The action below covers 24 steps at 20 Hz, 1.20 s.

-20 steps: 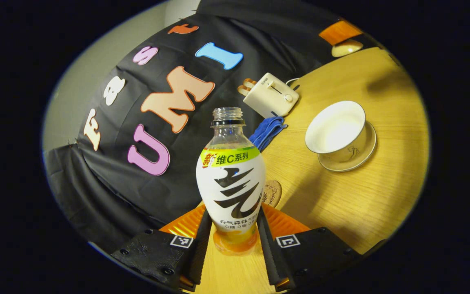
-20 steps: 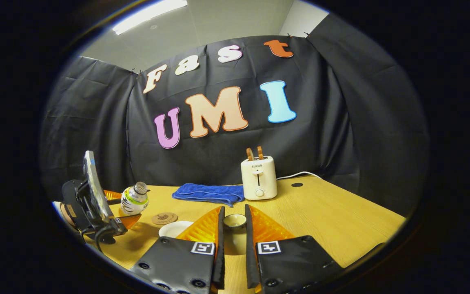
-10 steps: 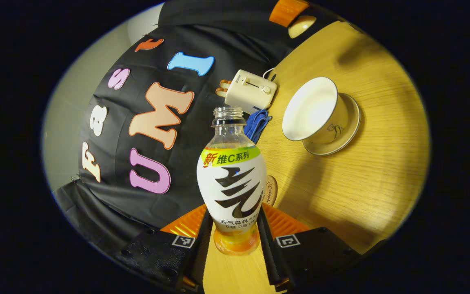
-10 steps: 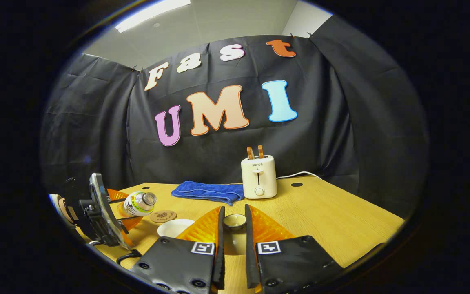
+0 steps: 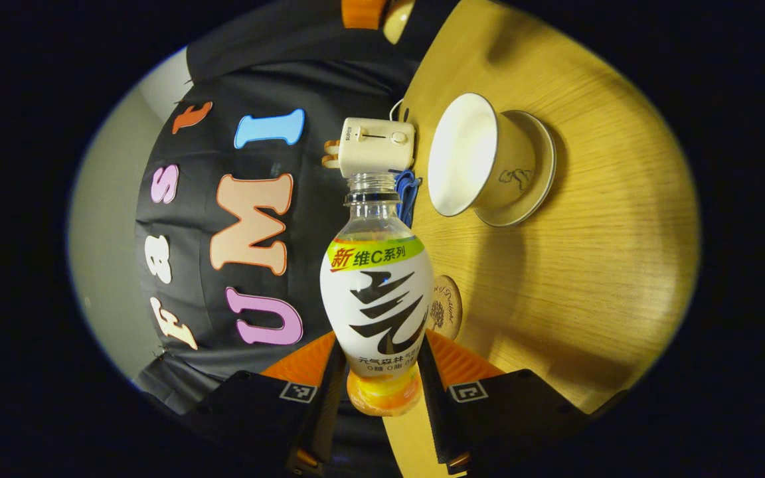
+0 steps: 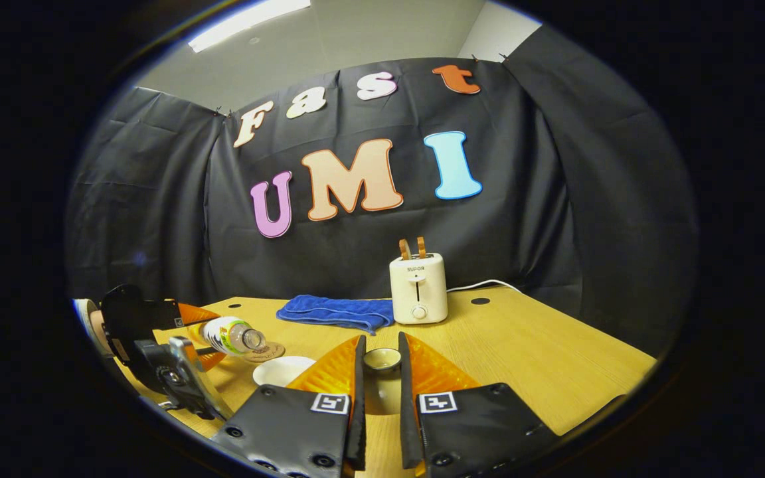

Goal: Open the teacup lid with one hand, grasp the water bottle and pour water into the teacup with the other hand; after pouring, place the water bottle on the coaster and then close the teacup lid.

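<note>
My left gripper (image 5: 380,372) is shut on an uncapped bottle (image 5: 376,292) with a white label. The bottle (image 6: 233,336) lies nearly level above the table, its mouth pointing at the open white teacup (image 5: 472,156) on its saucer (image 5: 536,174). I see no liquid leaving the mouth. A round wooden coaster (image 5: 447,307) lies just behind the bottle. My right gripper (image 6: 380,352) is shut on the knob of the teacup lid (image 6: 382,360), held to the right of the teacup (image 6: 283,370). The left gripper (image 6: 157,332) shows at the far left.
A white toaster (image 6: 418,289) with its cable stands at the back of the wooden table (image 6: 542,358). A folded blue towel (image 6: 333,312) lies to its left. The black cloth wall closes off the back and sides.
My left gripper has rolled further over, tipping the bottle from slanted to almost level with its mouth closer to the teacup. The right gripper has held the lid still.
</note>
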### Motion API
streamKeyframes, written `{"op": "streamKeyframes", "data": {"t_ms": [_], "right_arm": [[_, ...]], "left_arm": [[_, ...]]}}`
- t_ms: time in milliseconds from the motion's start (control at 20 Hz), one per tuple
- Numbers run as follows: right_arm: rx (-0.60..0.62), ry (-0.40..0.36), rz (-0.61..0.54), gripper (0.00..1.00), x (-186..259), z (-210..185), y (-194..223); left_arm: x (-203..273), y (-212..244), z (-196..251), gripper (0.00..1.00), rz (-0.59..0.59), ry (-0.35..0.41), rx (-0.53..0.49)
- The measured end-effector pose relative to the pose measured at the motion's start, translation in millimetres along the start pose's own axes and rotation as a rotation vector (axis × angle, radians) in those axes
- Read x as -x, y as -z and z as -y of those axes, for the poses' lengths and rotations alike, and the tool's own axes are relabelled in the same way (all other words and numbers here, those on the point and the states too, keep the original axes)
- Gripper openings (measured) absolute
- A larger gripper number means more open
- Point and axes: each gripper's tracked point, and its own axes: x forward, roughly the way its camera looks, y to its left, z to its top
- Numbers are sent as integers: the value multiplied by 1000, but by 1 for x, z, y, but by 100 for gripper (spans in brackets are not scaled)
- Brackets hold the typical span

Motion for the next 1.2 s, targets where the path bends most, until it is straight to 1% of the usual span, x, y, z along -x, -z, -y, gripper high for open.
{"op": "streamKeyframes", "data": {"t_ms": [50,100,200,350,400,450,500,550,600,650,1150,1200], "right_arm": [[0,3,-3,26,0,1,1],[-1,4,-4,24,1,2,1],[-4,2,-5,24,1,1,1],[-6,-2,-4,24,0,1,0],[-7,-4,-6,26,0,0,1],[-6,-4,-10,24,0,1,2],[-5,-3,-15,26,0,1,3],[-4,-4,-19,24,-1,0,4],[-5,-6,-22,26,-1,-1,6],[-6,-9,-25,24,-1,-2,7],[-9,-18,-21,24,1,-3,3],[-13,-17,-22,22,1,-2,3]], "left_arm": [[0,-2,0,57,-1,5,-26],[-1,-3,0,56,0,8,-51],[0,-3,-1,57,-4,14,-97],[0,-3,-4,57,-10,20,-140],[-1,-4,-4,58,-6,27,-154],[0,-3,-2,58,-14,32,-170],[0,-2,-2,57,-16,36,-188],[1,-1,-3,57,-22,43,-207],[0,0,-2,57,-23,48,-226],[1,3,-1,57,-25,52,-246],[2,0,-13,57,-28,54,-400],[2,-1,-14,58,-29,55,-413]]}}
